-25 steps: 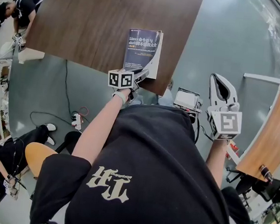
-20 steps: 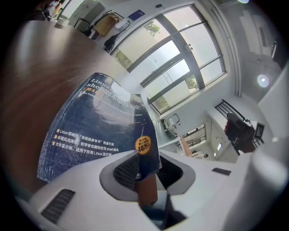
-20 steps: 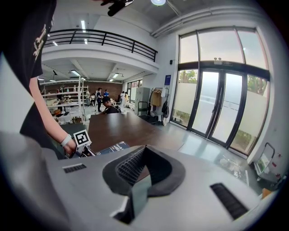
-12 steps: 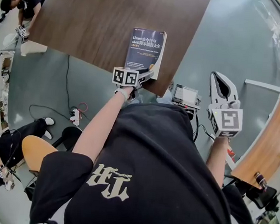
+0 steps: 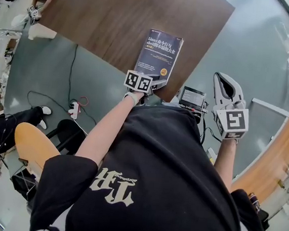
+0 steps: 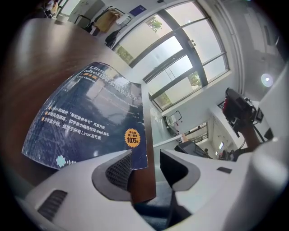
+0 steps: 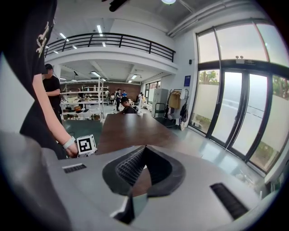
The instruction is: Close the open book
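Far left, on the grey floor: orange chair seat (image 5: pixel 29 147) and white power strip (image 5: pixel 74 109) with loose cables, both well apart from the work area.

Dark brown wooden table (image 5: pixel 118 18) fills the upper middle. The dark blue paperback book (image 5: pixel 158 55) lies on it closed, cover up, flat on the corner nearest the person, with its near edge right at the table's edge. Nothing rests on the book.

Left gripper (image 5: pixel 154 83) is at that same corner. In the left gripper view (image 6: pixel 146 164) its jaws stand well apart and have just been opening. The book's near corner (image 6: pixel 137 149) and the table edge sit in the gap. The ribbed left pad is just beside the cover, and I can't see it pressing. No grip.

Right of the table, low down: small screened device (image 5: pixel 192 97), between the two grippers.

Right gripper (image 5: pixel 223 79) hangs off the table over the floor, well apart from the book. Its tips (image 7: pixel 144 151) meet with nothing clamped, and only the table far beyond shows through.

Far right: light wooden tabletop (image 5: pixel 272 160), edge only.
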Tool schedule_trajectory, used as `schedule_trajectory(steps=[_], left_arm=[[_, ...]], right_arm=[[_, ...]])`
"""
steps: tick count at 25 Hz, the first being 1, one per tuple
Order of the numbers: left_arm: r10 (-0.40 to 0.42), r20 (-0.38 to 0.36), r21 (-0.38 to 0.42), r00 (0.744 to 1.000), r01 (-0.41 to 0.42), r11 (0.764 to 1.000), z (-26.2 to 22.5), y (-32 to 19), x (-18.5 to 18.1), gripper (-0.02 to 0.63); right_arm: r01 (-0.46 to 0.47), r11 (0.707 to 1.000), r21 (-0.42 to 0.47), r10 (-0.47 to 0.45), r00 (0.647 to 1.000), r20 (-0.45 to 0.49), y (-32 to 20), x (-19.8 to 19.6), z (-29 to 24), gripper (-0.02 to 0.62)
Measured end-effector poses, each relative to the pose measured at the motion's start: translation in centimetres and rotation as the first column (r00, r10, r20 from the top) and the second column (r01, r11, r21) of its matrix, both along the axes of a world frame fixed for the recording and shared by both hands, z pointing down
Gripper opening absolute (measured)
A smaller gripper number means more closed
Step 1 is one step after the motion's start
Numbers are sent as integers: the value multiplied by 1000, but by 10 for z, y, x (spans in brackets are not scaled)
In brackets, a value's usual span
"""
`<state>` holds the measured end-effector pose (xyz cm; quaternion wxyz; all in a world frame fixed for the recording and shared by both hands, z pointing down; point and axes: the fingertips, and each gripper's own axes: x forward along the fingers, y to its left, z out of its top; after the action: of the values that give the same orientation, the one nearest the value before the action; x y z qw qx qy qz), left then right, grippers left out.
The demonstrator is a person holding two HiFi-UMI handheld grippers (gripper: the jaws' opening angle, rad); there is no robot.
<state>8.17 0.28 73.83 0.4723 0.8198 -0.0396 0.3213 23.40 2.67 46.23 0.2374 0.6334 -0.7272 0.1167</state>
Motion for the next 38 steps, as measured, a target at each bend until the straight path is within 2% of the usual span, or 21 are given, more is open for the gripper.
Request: schedule_trajectory(steps=[5,9,14,16,18,24,27,29,31,33,38], left_arm=[[-76,-4,-21,997,76,997,1,-1,-1,179],[-107,17,-10,994,107,994,3,-5,-1,174],[-176,69,15,982,176,984,10,-12,-6,82],[-193,92,29,977,192,981,12,-13,-9,55],[-202,117,43,972,199,979,14,-14,-10,11],[-208,164,47,964,203,978,15,-17,-3,6],[-217,190,64,957,209,976,14,-21,-4,6],[-230,199,74,953,220,973,14,-21,-6,6],[-247,202,77,948,236,969,17,-20,-9,6],[-258,205,77,944,247,966,18,-19,-12,6],[-265,217,77,939,254,964,19,-19,-13,6]], right_arm=[[89,996,0,-89,996,-7,-22,-5,2,-12],[177,984,-24,-178,984,-9,-43,-7,15,-11],[303,945,-126,-298,953,56,-65,-11,57,-12],[364,914,-180,-349,931,112,-70,-19,79,-11],[433,871,-231,-406,900,157,-76,-31,102,-11],[608,704,-366,-587,789,181,-106,-68,164,-12],[673,619,-404,-613,736,286,-122,-94,189,-12],[698,575,-427,-601,714,358,-128,-112,207,-11],[710,549,-441,-593,703,392,-131,-126,225,-11],[714,538,-447,-596,698,397,-132,-137,238,-11],[695,557,-456,-567,719,403,-140,-144,262,-12]])
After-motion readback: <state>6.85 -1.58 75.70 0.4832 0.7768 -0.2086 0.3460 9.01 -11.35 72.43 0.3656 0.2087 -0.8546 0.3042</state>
